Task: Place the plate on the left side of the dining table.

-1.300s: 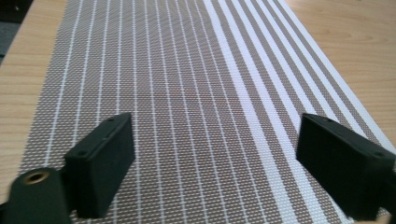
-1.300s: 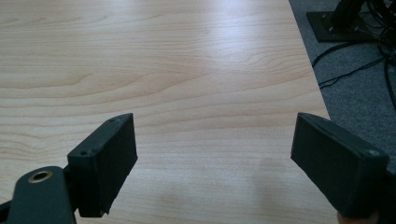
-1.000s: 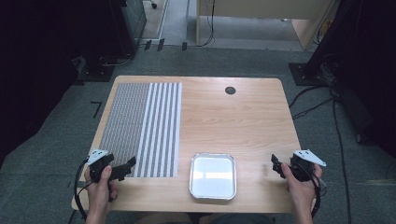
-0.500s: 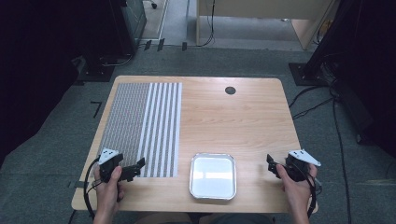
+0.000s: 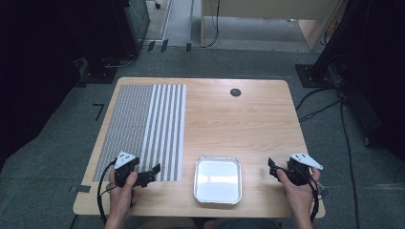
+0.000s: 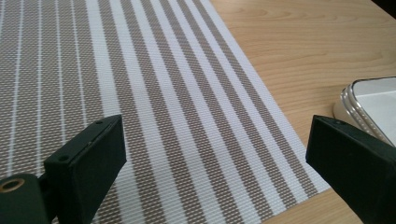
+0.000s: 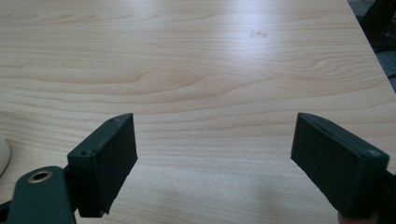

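Grey carpet, dark equipment racks and loose cables ring a light wooden table (image 5: 239, 124) seen from the high view. On its left half lies a woven placemat (image 5: 143, 129), finely patterned on the left and banded in brown and white stripes on the right. Near the table's front edge, just right of the mat's near right corner and apart from it, sits a shallow silver tray (image 5: 218, 180) with a white floor. Toward the far edge, a small round black grommet (image 5: 235, 92) is set into the wood.

A person's 2 hands come in from the near side. The left gripper (image 5: 152, 172) hovers over the placemat's near right corner, jaws spread wide and empty; in the left gripper view the striped mat (image 6: 154, 107) runs between them, with the tray's beaded rim (image 6: 348, 100) at the right. The right gripper (image 5: 272, 168) sits near the table's front right corner, well right of the tray, jaws likewise spread wide and holding nothing; the right gripper view shows bare wood grain (image 7: 210, 70) between its 2 black jaws.
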`<move>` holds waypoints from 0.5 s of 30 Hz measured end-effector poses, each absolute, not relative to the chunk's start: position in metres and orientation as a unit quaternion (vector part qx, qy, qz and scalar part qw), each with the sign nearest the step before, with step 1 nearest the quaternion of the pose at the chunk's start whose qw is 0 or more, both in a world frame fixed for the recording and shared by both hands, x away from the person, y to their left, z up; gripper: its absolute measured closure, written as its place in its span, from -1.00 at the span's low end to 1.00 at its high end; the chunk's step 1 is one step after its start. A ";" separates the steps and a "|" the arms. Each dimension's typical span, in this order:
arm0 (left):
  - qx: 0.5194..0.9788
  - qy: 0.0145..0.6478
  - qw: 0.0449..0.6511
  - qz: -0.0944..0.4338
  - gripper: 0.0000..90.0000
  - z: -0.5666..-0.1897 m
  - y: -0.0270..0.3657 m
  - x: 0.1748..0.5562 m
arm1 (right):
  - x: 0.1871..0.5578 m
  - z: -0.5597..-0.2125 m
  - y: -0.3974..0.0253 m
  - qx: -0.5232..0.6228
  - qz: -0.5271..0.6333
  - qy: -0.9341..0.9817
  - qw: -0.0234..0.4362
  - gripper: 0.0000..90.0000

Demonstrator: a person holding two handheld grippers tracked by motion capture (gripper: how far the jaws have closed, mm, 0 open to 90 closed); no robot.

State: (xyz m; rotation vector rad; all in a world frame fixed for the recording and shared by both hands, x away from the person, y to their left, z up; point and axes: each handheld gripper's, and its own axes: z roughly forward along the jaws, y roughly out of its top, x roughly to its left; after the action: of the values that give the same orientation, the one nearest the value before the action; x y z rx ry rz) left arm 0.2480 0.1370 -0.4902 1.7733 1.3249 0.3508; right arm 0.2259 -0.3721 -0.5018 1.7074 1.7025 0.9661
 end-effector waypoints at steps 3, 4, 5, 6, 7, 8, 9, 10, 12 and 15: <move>0.715 0.528 0.436 0.141 -0.89 -0.491 0.131 0.247 | 0.226 -0.501 -0.369 0.633 0.362 0.630 0.266 -0.68; 0.715 0.528 0.436 0.140 -0.89 -0.491 0.128 0.247 | 0.226 -0.501 -0.367 0.633 0.363 0.630 0.267 -0.67; 0.715 0.528 0.436 0.140 -0.89 -0.491 0.128 0.247 | 0.226 -0.501 -0.367 0.633 0.363 0.630 0.267 -0.67; 0.714 0.528 0.439 0.137 -0.89 -0.491 0.125 0.247 | 0.227 -0.501 -0.364 0.634 0.363 0.629 0.266 -0.66; 0.713 0.526 0.444 0.133 -0.89 -0.491 0.121 0.246 | 0.227 -0.501 -0.363 0.634 0.363 0.628 0.267 -0.65; 0.714 0.524 0.445 0.134 -0.89 -0.491 0.119 0.245 | 0.227 -0.501 -0.361 0.635 0.363 0.628 0.267 -0.65; 0.714 0.524 0.445 0.134 -0.89 -0.491 0.119 0.245 | 0.227 -0.500 -0.360 0.636 0.362 0.627 0.267 -0.64; 0.714 0.521 0.447 0.136 -0.89 -0.490 0.113 0.244 | 0.227 -0.500 -0.358 0.635 0.363 0.627 0.267 -0.64; 0.714 0.519 0.450 0.135 -0.89 -0.490 0.110 0.243 | 0.227 -0.500 -0.357 0.636 0.363 0.626 0.268 -0.63; 0.718 0.514 0.450 0.134 -0.89 -0.490 0.101 0.241 | 0.227 -0.499 -0.352 0.638 0.367 0.621 0.269 -0.60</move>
State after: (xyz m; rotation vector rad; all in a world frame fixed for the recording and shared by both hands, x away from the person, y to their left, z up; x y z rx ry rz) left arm 0.2414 0.1010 -0.4904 1.7741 1.2717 0.3307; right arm 0.2269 -0.3525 -0.4993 1.7205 1.6752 0.9911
